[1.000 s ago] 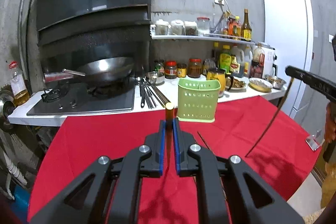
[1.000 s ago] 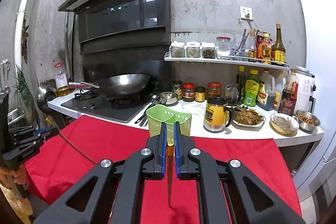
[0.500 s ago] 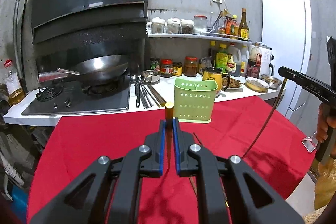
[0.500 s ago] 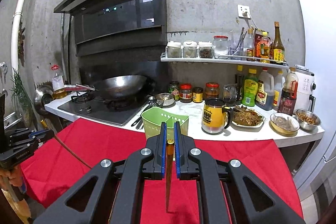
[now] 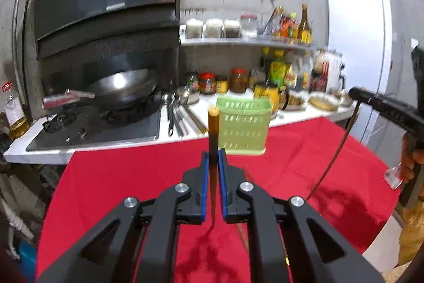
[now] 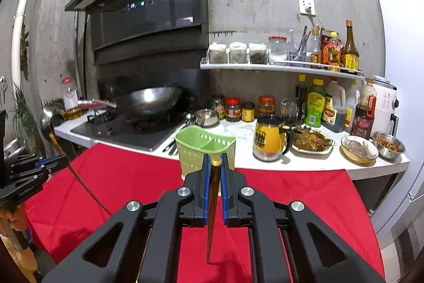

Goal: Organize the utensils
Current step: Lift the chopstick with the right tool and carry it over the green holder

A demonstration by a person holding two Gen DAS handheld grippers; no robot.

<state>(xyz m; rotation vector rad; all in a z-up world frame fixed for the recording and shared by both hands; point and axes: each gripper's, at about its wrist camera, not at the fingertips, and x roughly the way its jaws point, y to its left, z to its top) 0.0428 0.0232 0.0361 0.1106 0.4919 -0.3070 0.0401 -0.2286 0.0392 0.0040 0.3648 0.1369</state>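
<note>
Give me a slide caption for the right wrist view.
Right gripper shut on a brown chopstick, facing the green utensil holder on the red tablecloth.

Left tool (image 5: 213, 158), its chopstick (image 5: 213, 129) now protruding further

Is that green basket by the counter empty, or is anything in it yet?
Empty, as far as visible: the green basket shows two bare compartments in the right wrist view.
</note>
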